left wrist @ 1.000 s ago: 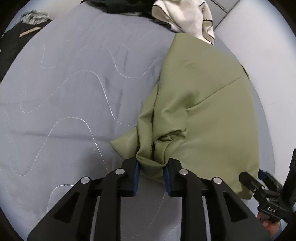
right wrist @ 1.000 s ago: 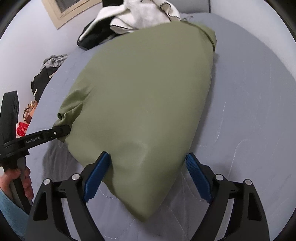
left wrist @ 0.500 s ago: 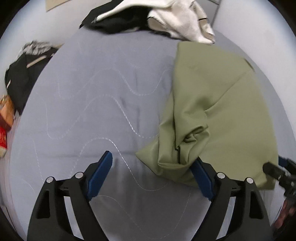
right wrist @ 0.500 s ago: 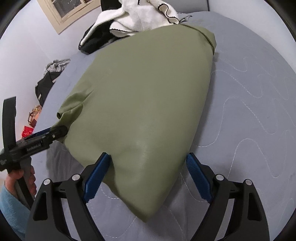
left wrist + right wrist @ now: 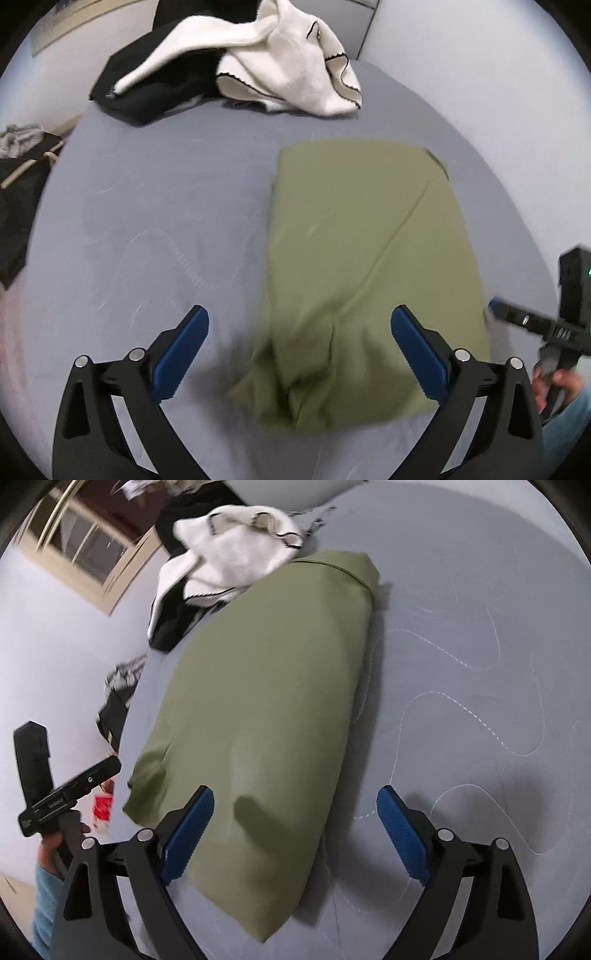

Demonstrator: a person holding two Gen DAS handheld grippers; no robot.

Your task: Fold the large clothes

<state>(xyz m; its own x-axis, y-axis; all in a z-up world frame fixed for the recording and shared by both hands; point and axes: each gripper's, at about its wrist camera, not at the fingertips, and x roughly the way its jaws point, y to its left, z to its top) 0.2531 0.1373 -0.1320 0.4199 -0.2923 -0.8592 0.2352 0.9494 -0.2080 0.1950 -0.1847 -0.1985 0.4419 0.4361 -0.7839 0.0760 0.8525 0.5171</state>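
Left wrist view: 2 hand-held grippers are seen. Nearest, the left hand-held gripper (image 5: 299,347) has just been opening and stands spread wide, nothing gripped; the right hand-held gripper (image 5: 295,818) is likewise spread wide over 1 olive garment (image 5: 362,266), folded into a long panel on the grey bed (image 5: 155,206). Beyond, 1 white garment (image 5: 280,70) is heaped.

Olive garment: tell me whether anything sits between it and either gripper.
Nothing visible does. The olive garment lies flat on the grey quilt, directly under the open left gripper and open right gripper. The white sweater lies beyond it.
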